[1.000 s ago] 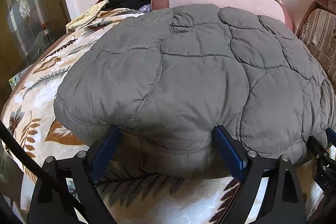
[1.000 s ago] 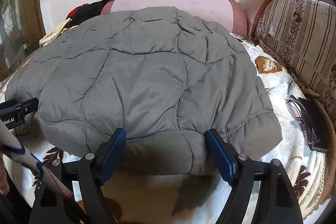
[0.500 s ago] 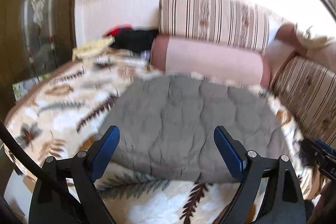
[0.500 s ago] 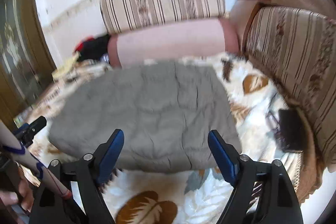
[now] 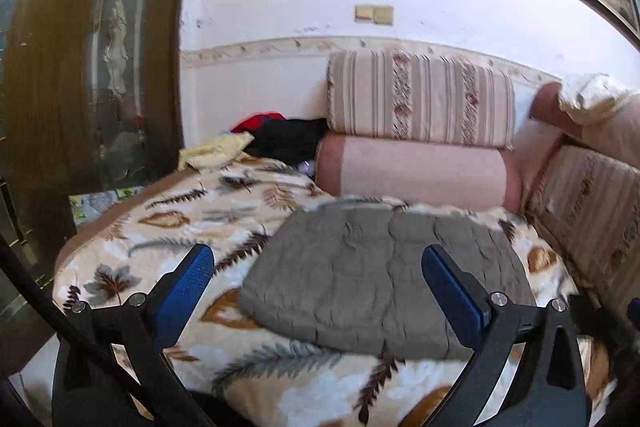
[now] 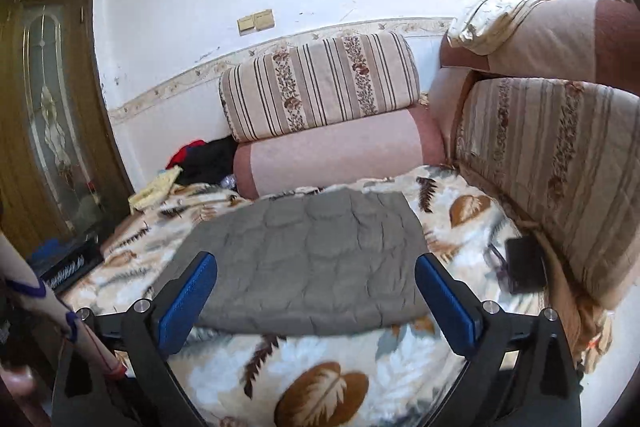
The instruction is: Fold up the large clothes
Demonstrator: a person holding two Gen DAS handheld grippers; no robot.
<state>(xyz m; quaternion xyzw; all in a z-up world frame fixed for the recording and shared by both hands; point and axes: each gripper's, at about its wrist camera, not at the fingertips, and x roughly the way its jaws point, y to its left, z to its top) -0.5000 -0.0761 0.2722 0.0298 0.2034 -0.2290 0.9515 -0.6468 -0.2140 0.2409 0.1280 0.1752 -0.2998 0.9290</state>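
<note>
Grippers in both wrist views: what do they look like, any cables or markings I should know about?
Both match: the left gripper and the right gripper have black angular frames with silver bolts, and their fingers carry textured blue pads. A black cable crosses the left frame. No markings show. A white sleeve with purple lines edges the right view.

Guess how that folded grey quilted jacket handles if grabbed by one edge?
Grey quilted jacket is probably floppy: its layers would likely sag and unfold. Puffy stitched padding suggests it is light for its bulk. The smooth shell may slip on the leaf-print blanket if pushed.
</note>
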